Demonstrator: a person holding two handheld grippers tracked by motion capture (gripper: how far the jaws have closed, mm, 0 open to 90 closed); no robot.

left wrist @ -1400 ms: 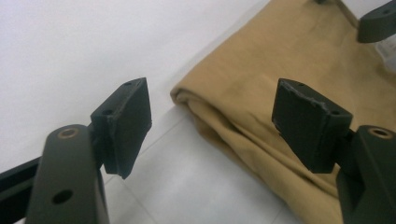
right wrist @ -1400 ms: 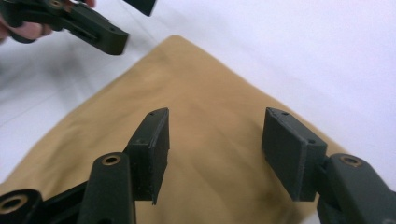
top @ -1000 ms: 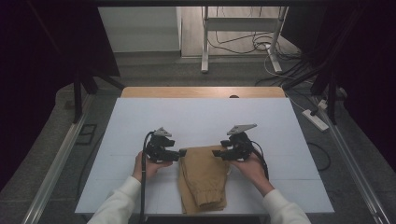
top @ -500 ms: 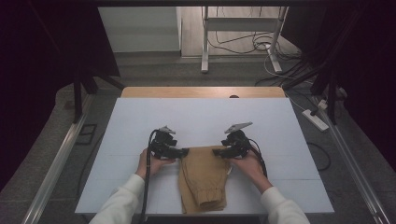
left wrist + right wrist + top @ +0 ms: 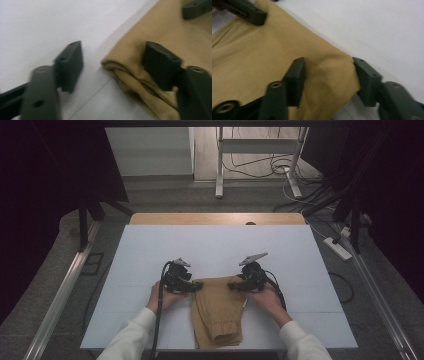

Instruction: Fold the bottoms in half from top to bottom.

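Tan trousers [image 5: 216, 312] lower centre on white tabletop [image 5: 150, 255]; left tool [image 5: 196, 285] and right tool [image 5: 234, 284] both apart, straddling top corners; nothing blocking.

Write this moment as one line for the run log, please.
left tool: open, at trousers corner | right tool: open, astride other corner | trousers: folded, flat on table

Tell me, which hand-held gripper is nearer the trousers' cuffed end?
Neither clearly. Left hand-held gripper and right hand-held gripper sit open at the tan trousers' far corners, opposite that end.
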